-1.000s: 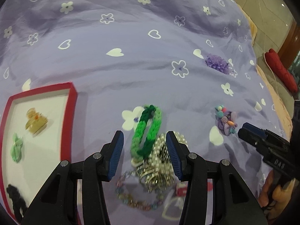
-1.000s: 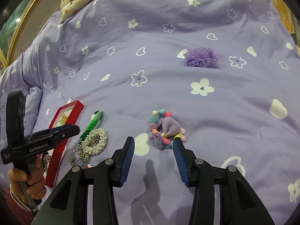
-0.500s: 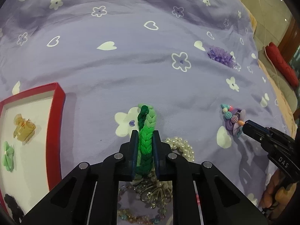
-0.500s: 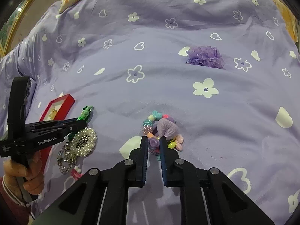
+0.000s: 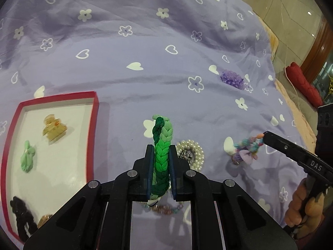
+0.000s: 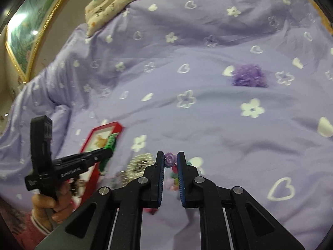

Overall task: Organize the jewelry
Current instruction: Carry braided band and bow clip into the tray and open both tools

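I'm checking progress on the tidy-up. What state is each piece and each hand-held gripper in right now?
Left hand-held gripper: shut on the green braided bracelet.
Right hand-held gripper: shut on the beaded purple flower bracelet.
Pearl bracelet: loose on the bedspread.
Purple scrunchie: loose on the bedspread.
Red tray: holds amber clip, green clip, black scrunchie.

The left gripper (image 5: 161, 156) had its jaws clamped on a green braided bracelet (image 5: 161, 143), which stood upright between them. A red-rimmed tray (image 5: 94, 125) lay toward the bed's left edge, holding an amber hair clip (image 5: 53, 130), a green flower clip (image 5: 27, 159) and a black scrunchie (image 5: 21, 216). A pearl bracelet (image 5: 192, 153) lay just right of the jaws. The right gripper (image 5: 265, 135) held a beaded purple hair tie (image 5: 246, 150). A purple pompom (image 5: 232, 79) lay well apart, toward the bed's right edge.
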`<state>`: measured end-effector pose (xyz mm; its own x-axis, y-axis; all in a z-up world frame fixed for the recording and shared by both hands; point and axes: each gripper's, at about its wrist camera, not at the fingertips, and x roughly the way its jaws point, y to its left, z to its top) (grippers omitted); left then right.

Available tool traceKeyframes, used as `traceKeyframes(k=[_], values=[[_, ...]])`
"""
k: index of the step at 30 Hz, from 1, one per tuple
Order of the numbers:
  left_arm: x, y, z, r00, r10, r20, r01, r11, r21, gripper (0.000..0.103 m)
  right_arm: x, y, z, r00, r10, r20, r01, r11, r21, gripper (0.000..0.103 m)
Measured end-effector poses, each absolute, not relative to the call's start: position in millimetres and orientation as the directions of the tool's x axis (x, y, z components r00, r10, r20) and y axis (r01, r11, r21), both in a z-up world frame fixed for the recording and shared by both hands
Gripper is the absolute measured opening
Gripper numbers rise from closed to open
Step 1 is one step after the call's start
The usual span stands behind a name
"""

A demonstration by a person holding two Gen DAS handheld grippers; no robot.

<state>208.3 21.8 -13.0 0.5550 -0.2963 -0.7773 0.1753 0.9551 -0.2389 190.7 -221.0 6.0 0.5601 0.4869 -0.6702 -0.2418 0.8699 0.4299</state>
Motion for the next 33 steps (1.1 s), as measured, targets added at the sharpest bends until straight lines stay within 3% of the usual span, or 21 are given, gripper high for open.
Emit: traceKeyframes(k=[5, 10, 13, 17, 21, 22, 26, 29, 30, 33], values=[[194, 31, -9, 0.565, -0.296, -0.77, 0.162, 0.955, -0.248, 0.012, 186, -212, 7, 0.541, 0.525, -0.657, -0.258, 0.847, 0.464, 0.012], [184, 41, -7, 0.57, -0.296, -0.766, 0.149, 0.955, -0.258, 0.012, 185, -212, 5, 0.577, 0.392, -0.717, -0.188, 0.917, 0.351, 0.012], [180, 43, -6, 0.573, -0.296, -0.764, 0.147, 0.955, -0.259, 0.012, 182, -217, 3, 0.605, 0.273, -0.748, -0.137, 0.961, 0.24, 0.018], [177, 41, -6, 0.572, -0.299, -0.763, 0.149, 0.953, -0.262, 0.012, 175, -226, -4, 0.589, 0.317, -0.744, -0.139, 0.946, 0.293, 0.021], [176, 39, -7, 0.569, -0.302, -0.765, 0.155, 0.953, -0.261, 0.012, 166, -217, -16, 0.552, 0.351, -0.756, -0.174, 0.936, 0.307, 0.043], [176, 38, -7, 0.569, -0.3, -0.766, 0.154, 0.953, -0.26, 0.012, 164, -214, -20, 0.543, 0.352, -0.762, -0.181, 0.936, 0.303, 0.044], [174, 40, -8, 0.568, -0.295, -0.769, 0.149, 0.955, -0.256, 0.012, 163, -197, -37, 0.502, 0.344, -0.794, -0.203, 0.939, 0.278, 0.043], [171, 44, -8, 0.57, -0.288, -0.769, 0.142, 0.957, -0.254, 0.012, 165, -190, -47, 0.476, 0.315, -0.821, -0.211, 0.947, 0.241, 0.038], [170, 45, -8, 0.571, -0.287, -0.769, 0.14, 0.957, -0.253, 0.012, 165, -188, -48, 0.472, 0.311, -0.825, -0.214, 0.948, 0.235, 0.024], [166, 52, -8, 0.575, -0.282, -0.768, 0.131, 0.958, -0.254, 0.012, 161, -186, -45, 0.484, 0.304, -0.821, -0.228, 0.949, 0.217, 0.016]])
